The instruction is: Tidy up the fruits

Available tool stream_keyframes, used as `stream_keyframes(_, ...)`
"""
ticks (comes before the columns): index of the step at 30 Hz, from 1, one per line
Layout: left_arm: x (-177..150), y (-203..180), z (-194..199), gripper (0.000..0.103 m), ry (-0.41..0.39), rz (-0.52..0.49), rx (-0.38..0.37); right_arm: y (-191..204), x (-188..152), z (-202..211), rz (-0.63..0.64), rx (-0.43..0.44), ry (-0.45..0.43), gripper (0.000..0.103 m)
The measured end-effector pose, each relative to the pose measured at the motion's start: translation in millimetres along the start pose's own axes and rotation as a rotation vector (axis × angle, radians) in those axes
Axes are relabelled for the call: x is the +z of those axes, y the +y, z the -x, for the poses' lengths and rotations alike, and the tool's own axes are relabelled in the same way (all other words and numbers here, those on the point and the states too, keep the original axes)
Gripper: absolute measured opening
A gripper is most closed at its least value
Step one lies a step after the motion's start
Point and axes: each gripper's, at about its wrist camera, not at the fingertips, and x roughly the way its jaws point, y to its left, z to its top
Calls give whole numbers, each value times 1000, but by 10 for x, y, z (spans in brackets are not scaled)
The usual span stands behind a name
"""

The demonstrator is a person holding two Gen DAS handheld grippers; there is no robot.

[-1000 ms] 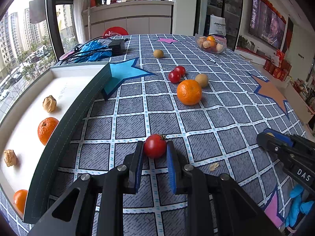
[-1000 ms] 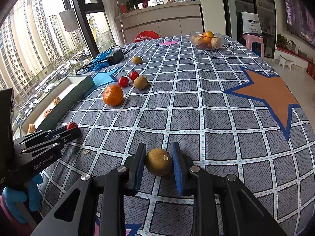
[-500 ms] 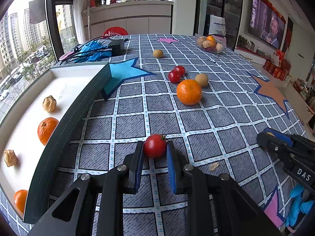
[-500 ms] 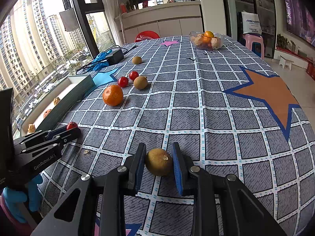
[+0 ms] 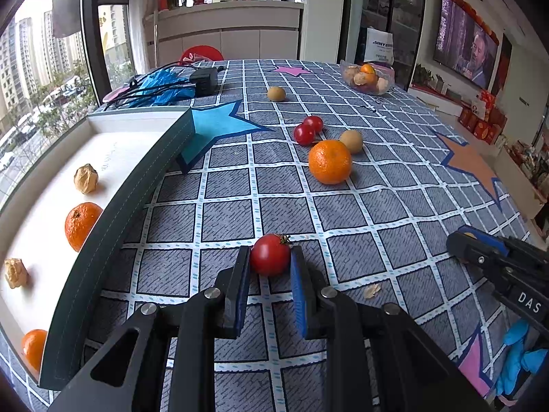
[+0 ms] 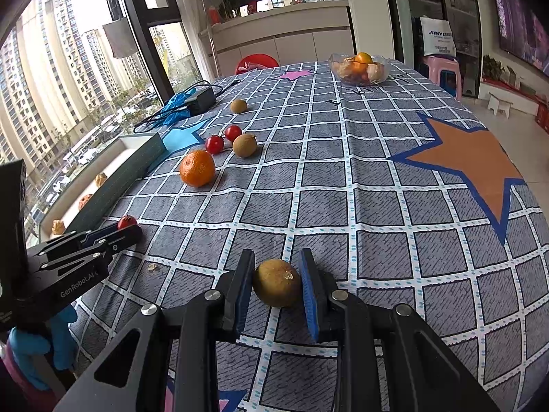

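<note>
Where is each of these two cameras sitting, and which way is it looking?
Left wrist view: rides the left hand-held gripper, looking down along it at a tomato; tray at left.
Right wrist view: rides the right hand-held gripper, looking at a brown fruit; a blue glove shows.
Shared: the orange, and each sees the other gripper.

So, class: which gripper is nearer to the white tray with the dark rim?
Left. The left gripper, shut on the red tomato, sits just beside the tray. The right gripper, shut on the brown fruit, is farther across the tablecloth.
</note>
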Motion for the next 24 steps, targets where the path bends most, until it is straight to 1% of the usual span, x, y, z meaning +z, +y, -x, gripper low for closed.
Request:
stream_keyframes(4, 13, 105, 16, 24, 5, 45, -49, -53, -28, 58, -18, -18, -2, 28)
stream_keyframes(7, 6, 173, 45, 24, 3, 69, -60, -41, -61, 127, -10, -28, -9, 28)
stream_keyframes(10, -10, 185, 101, 24, -9, 63, -59, -35, -67, 183, 0, -36, -16, 28)
stream_keyframes(15, -2, 214, 232, 24, -31, 55, -82, -20, -35, 179, -7, -43, -11, 28)
stream_keyframes(20, 50, 315, 372, 24, -61, 61, -93, 134, 29, 151, 11, -32, -4, 28)
stream_keyframes(24, 82, 463, 454, 24, -78, 72, -77, 343, 126, 106, 43, -14, -9, 28)
